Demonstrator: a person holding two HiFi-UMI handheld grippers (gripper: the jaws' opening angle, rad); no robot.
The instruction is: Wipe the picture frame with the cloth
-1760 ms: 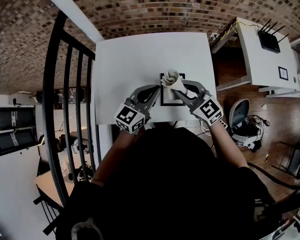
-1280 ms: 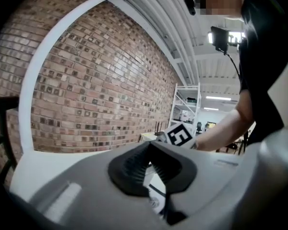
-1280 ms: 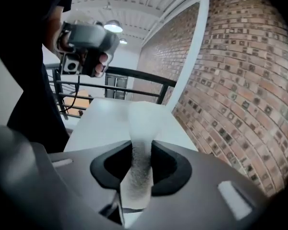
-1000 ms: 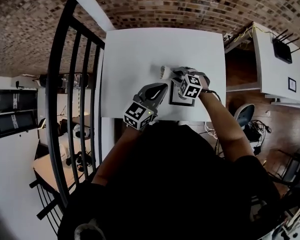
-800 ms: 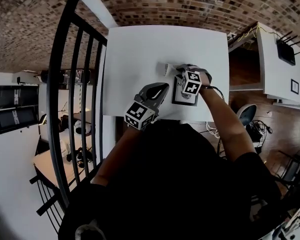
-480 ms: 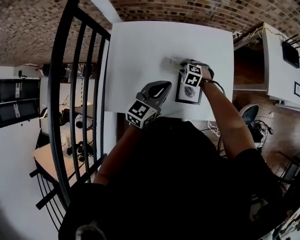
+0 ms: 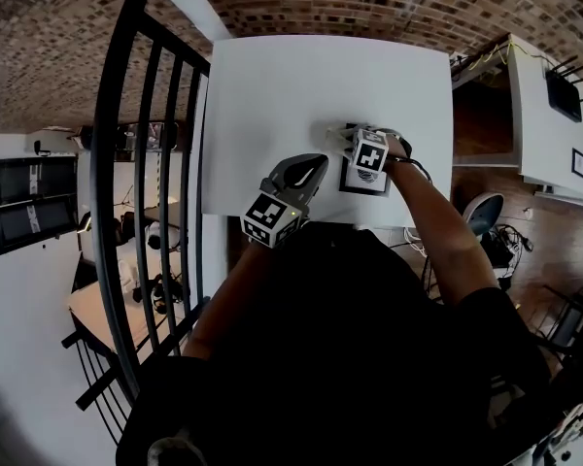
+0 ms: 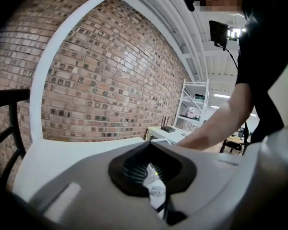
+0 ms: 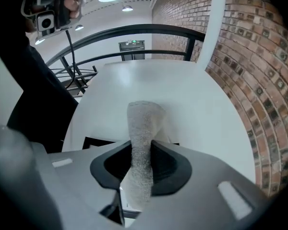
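A black picture frame point(image 7: 355, 183) lies flat near the front right of the white table point(image 7: 301, 85). My right gripper point(image 7: 355, 144) hovers over the frame's far edge, shut on a grey-white cloth point(image 7: 332, 136) that hangs out past the frame's far left corner. In the right gripper view the cloth point(image 9: 144, 128) sticks up from between the jaws of the right gripper point(image 9: 141, 176), with the frame's black edge point(image 9: 93, 142) just below. My left gripper point(image 7: 309, 168) is left of the frame, apart from it, jaws together around nothing; the left gripper point(image 8: 153, 176) points across the table.
A black metal railing point(image 7: 146, 163) runs along the table's left side. A brick wall point(image 7: 369, 8) stands behind the table. To the right are a second white desk point(image 7: 549, 115) with a router and a chair point(image 7: 481, 216) on the wooden floor.
My right gripper swung in from the frame's right side to above its far edge, carrying the cloth leftward. The left gripper drew back slightly from the frame's left edge.
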